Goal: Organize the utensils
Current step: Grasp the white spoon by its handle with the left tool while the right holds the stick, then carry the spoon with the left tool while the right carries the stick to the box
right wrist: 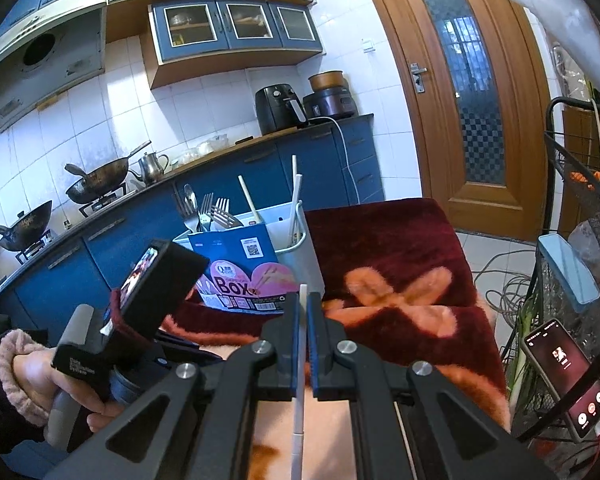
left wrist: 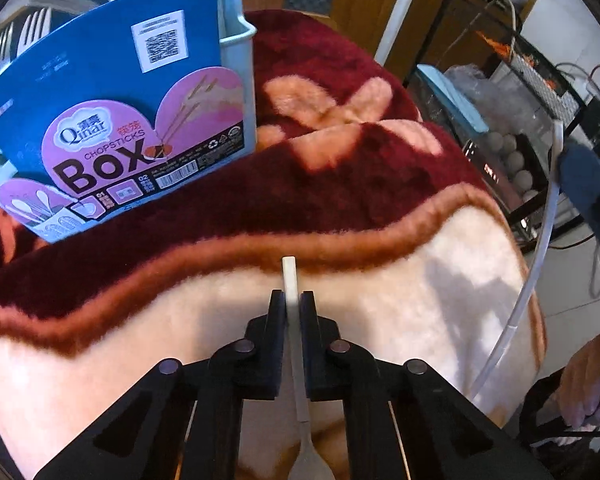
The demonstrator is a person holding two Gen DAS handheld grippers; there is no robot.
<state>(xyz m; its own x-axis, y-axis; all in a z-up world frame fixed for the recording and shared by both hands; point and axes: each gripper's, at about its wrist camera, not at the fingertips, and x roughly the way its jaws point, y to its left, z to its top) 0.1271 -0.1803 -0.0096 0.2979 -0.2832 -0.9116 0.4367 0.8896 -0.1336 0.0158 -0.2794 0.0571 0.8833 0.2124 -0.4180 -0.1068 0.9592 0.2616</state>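
Left gripper [left wrist: 292, 300] fingers clamped on spoon [left wrist: 290, 276], handle pointing far, bowl near. Right gripper [right wrist: 301, 300] fingers pinched white chopstick [right wrist: 302, 344], axis likewise near-far. Box [left wrist: 112, 120] stood far-left of spoon on blanket [left wrist: 380, 184]; left hand looked nearer.

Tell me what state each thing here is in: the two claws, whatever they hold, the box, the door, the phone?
left gripper: shut on a white-handled spoon, bowl end toward the camera.
right gripper: shut on a thin white chopstick.
chopsticks box: upright on the blanket, holding forks and white chopsticks.
door: closed.
phone: screen lit.
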